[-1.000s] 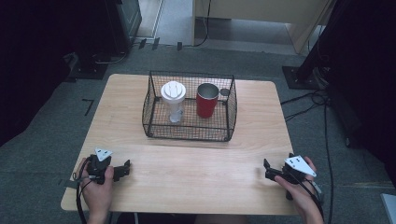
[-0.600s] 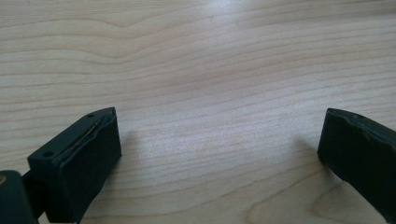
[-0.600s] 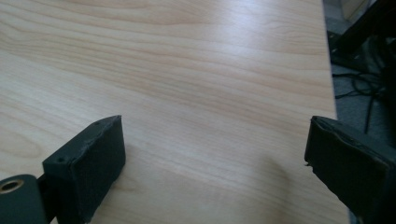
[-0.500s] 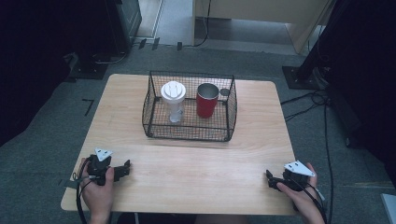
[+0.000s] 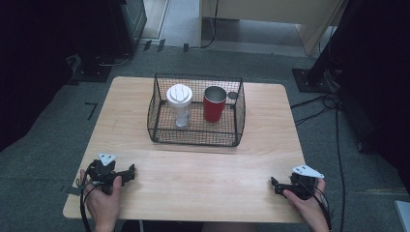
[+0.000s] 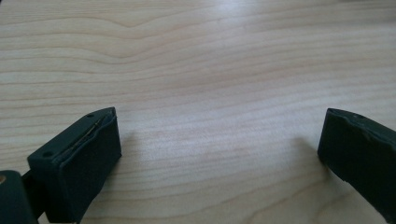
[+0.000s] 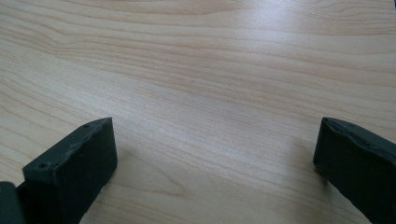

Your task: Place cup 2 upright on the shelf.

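Wood top: the pale wooden table (image 5: pixel 203 183) is bare under both my hands, and its grain shows between my jaws in both gripper views.
Left gripper: my left gripper (image 5: pixel 129 170) rests near the front left corner of the table, with its jaws wide apart and nothing between them.
Right gripper: my right gripper (image 5: pixel 273 183) rests near the front right corner. Its jaws have just opened wide again after a short squeeze, and only bare wood lies between them.
Basket: the black wire basket (image 5: pixel 193 137) sits in the middle of the table, far ahead of both hands.
Bottle: the clear plastic bottle with a white lid (image 5: pixel 179 102) stands up straight in the left half of the basket.
Cup: the red metal cup (image 5: pixel 214 103) stands up straight in the right half, just beside the bottle, and I cannot tell if they touch.
Which way: both stand tall, so I think I must come down from above.
Nearer hand: my left is nearer the bottle, my right nearer the cup.
In the way: the wire wall at the front blocks a flat reach, and the open top is the way in.
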Tool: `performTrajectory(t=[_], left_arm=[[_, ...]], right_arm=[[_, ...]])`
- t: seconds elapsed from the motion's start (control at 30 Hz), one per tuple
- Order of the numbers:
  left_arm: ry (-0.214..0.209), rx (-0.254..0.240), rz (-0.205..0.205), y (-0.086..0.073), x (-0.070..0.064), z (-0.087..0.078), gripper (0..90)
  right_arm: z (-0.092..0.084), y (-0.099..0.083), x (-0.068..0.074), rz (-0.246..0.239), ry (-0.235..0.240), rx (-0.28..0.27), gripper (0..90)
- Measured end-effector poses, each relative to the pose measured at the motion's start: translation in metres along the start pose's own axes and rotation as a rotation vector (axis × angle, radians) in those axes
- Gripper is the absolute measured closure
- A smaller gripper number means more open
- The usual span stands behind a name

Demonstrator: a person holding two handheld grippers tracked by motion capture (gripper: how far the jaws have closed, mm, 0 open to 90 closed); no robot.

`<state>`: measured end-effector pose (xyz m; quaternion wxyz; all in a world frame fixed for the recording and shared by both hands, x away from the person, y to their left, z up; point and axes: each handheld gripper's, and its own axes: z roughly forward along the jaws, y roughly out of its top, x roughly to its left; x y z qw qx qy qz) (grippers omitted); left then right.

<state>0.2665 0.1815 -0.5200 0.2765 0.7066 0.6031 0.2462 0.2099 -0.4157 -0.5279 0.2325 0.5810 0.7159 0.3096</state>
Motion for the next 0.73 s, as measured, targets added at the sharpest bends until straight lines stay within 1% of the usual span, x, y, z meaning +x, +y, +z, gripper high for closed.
performTrajectory(t=[0.2,0.33,0.73], left_arm=[[0.0,-0.001,0.0,0.0,-0.0001,0.0001,0.1],[0.01,-0.001,-0.01,0.0007,-0.0012,0.0007,0.0],[0.01,-0.002,-0.011,0.0006,-0.0012,0.0008,0.1]], right_arm=[[0.0,0.0,-0.0001,-0.001,0.0,0.001,0.0],[0.0,0.0,-0.0002,0.0,0.001,0.0,0.0],[0.0,0.0,-0.0002,0.0,0.001,0.0,0.0]])
